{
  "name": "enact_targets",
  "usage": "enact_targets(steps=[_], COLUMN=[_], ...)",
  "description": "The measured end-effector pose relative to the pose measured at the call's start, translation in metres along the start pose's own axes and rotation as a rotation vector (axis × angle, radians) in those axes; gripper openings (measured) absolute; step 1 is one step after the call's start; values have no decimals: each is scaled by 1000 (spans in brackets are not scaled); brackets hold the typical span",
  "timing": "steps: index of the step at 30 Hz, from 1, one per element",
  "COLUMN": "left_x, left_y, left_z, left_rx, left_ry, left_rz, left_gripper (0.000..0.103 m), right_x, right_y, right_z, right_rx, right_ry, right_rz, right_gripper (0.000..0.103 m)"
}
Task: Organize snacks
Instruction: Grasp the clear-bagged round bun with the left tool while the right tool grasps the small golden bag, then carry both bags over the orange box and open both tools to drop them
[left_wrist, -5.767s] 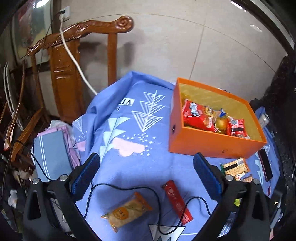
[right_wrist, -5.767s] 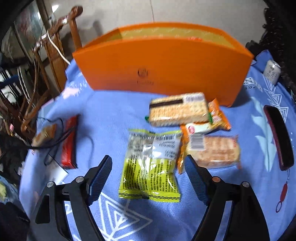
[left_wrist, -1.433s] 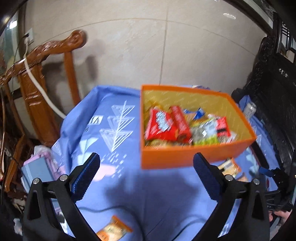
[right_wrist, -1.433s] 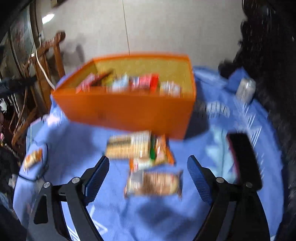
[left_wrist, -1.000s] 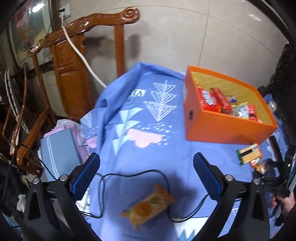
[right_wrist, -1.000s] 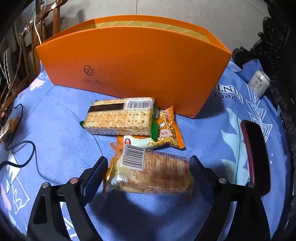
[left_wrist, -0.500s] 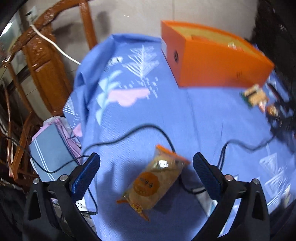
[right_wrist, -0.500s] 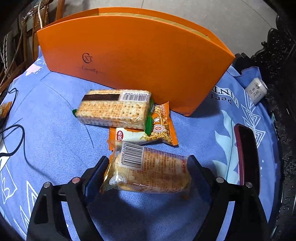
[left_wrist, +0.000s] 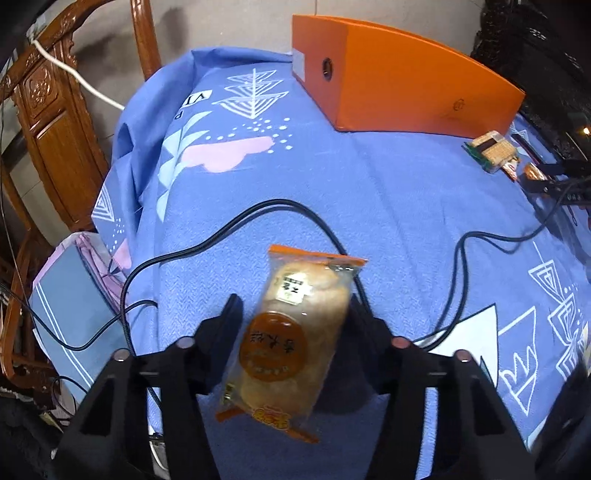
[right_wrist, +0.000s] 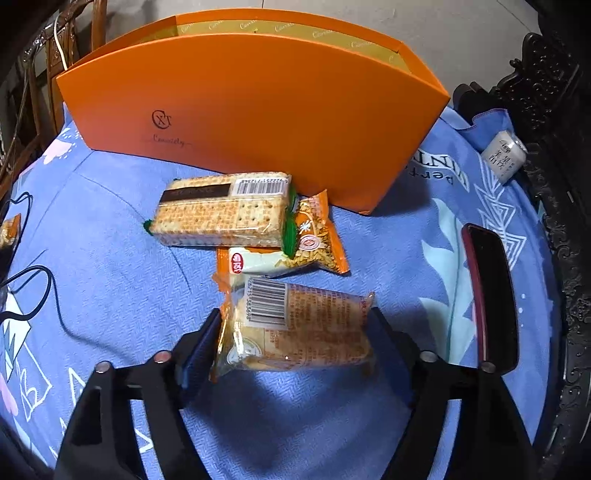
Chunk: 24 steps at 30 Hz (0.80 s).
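Note:
In the left wrist view my left gripper (left_wrist: 293, 310) is closing its jaws on a clear pastry packet (left_wrist: 295, 332) with an orange round label, and both pads touch its sides. It lies on the blue cloth (left_wrist: 369, 184), far in front of the orange box (left_wrist: 406, 85). In the right wrist view my right gripper (right_wrist: 295, 317) is also closing, its pads against the two ends of a clear cake packet (right_wrist: 306, 332) with a barcode. Just beyond it lie a small orange nut packet (right_wrist: 314, 236) and a cracker pack (right_wrist: 221, 214), in front of the orange box (right_wrist: 258, 103).
A black cable (left_wrist: 277, 206) loops over the cloth around the pastry packet. A dark phone (right_wrist: 487, 295) lies right of the cake packet, and a can (right_wrist: 504, 155) at the far right. A wooden chair (left_wrist: 55, 110) stands left of the table.
My left gripper has come down over the pastry packet and its jaws have closed from wide onto it. The right jaws have narrowed onto the cake packet without the hand moving.

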<state>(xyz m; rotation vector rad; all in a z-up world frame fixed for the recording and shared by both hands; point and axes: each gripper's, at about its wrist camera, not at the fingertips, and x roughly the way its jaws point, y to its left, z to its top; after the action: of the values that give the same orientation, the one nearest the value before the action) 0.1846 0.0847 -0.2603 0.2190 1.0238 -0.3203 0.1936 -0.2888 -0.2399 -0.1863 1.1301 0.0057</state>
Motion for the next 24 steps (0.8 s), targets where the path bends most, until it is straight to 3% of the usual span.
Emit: enact_targets(steps=[3,6,8,10,24], left_x=[-3,-5,-7,-9,-43], left_y=[-6,-8,-9,-10,-5], left_z=[-1,-3,-4,-6,3], left_rx=[6,-10,-22,-28,-83], left_ry=[-10,-19,-25,-31,-114], left_rz=[-3,3,3,1,-8], left_gripper=[38,36,35,35,35], right_x=[-5,-10,-17,-24,-63], right_y=[2,1,0,0,-11], right_z=[1,1,2,4,4], right_rx=[-10,-10,-12,-20,43], right_ry=[-9,-25,-45,-58,-150], right_rz=[-5,4,3,3,58], right_gripper=[63,56,43,36,25])
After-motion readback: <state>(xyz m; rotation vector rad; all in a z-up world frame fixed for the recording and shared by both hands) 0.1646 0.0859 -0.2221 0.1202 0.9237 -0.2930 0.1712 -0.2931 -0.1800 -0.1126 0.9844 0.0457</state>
